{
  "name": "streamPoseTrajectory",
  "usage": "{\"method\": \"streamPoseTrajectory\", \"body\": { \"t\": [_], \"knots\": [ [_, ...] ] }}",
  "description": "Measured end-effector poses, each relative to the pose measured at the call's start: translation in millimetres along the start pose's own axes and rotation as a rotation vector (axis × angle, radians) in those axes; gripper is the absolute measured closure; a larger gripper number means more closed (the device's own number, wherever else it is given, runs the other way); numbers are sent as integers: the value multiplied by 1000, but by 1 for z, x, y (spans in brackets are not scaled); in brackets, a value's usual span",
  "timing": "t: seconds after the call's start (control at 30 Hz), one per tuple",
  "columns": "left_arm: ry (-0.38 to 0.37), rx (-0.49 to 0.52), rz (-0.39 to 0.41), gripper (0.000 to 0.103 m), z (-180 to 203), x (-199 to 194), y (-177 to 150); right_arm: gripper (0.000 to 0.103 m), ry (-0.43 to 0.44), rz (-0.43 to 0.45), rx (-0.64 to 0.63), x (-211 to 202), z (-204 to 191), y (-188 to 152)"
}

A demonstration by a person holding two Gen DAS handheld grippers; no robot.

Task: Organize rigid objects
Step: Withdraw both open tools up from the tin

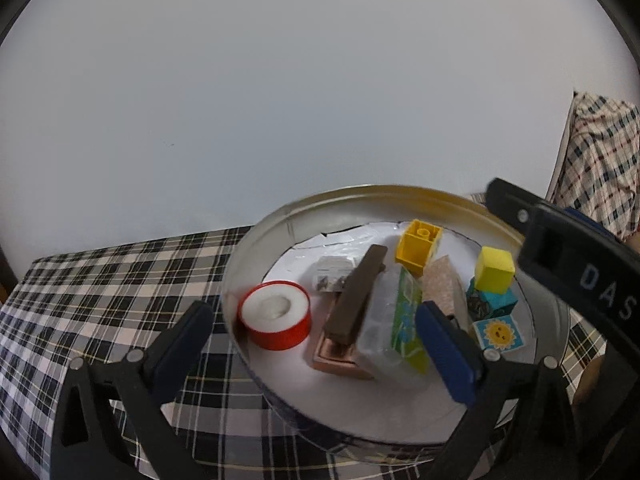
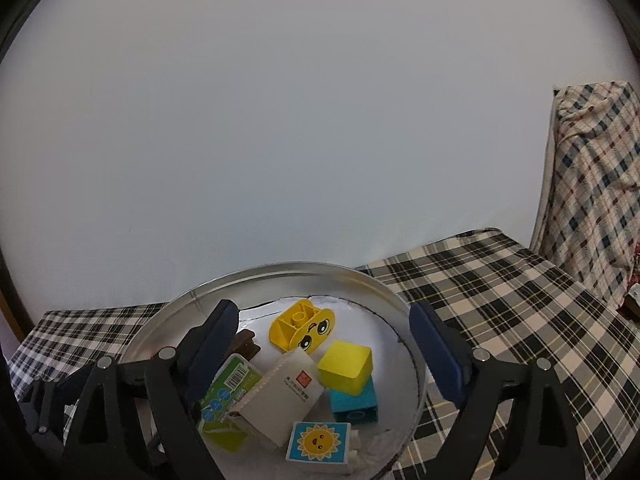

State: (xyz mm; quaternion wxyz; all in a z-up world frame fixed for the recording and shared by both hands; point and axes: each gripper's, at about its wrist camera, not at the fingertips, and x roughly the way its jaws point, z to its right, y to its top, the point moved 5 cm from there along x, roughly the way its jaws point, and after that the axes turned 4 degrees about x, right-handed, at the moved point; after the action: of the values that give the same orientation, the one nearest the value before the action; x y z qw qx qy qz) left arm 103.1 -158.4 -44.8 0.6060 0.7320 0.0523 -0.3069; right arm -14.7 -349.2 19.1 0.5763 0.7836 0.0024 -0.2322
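Note:
A round metal tin (image 1: 256,236) (image 2: 168,320) on a plaid cloth holds several rigid objects: a red tape roll (image 1: 276,316), a brown stapler (image 1: 354,296), a green carton (image 1: 408,320) (image 2: 224,392), a yellow face brick (image 1: 418,246) (image 2: 302,326), a yellow cube (image 1: 494,268) (image 2: 346,364) on a teal brick (image 2: 354,402), a sun brick (image 1: 498,334) (image 2: 318,440) and a beige box (image 2: 280,396). My left gripper (image 1: 316,344) is open over the tin's near side. My right gripper (image 2: 320,340) is open above the tin and also shows in the left wrist view (image 1: 560,248).
The plaid cloth (image 1: 100,280) (image 2: 500,300) covers the table on both sides of the tin. A white wall stands right behind. A draped plaid fabric (image 2: 592,184) hangs at the far right.

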Motion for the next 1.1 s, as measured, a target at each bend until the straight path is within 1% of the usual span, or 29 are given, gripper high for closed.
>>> {"method": "streamPoseTrajectory", "body": {
  "t": [0.1,0.17,0.3,0.43,0.63,0.73,0.8,0.87,0.97,1.1],
  "knots": [
    [8,-7,23,1,-5,-3,0,14,-14,25,9,-6,1,-1],
    [15,1,37,1,-6,-6,-1,14,-27,61,11,-12,2,-2],
    [37,30,48,1,-8,-9,-4,14,-80,140,-40,-25,-2,-3],
    [41,4,64,0,-15,-14,-4,14,-118,203,-86,-41,-9,-5],
    [49,6,78,0,-18,-23,-7,14,-133,269,-55,-61,-8,-7],
    [58,10,90,0,-18,-25,-8,13,-118,283,-46,-70,-9,-11],
    [68,4,103,0,-20,-29,-8,11,-116,277,-61,-72,-14,-14],
    [70,2,116,0,-21,-34,-10,9,-116,290,-77,-77,-19,-15],
    [73,11,136,0,-22,-42,-12,8,-115,325,-89,-85,-27,-17],
    [69,27,147,0,-20,-49,-13,8,-123,338,-82,-90,-25,-18]
  ]
}}
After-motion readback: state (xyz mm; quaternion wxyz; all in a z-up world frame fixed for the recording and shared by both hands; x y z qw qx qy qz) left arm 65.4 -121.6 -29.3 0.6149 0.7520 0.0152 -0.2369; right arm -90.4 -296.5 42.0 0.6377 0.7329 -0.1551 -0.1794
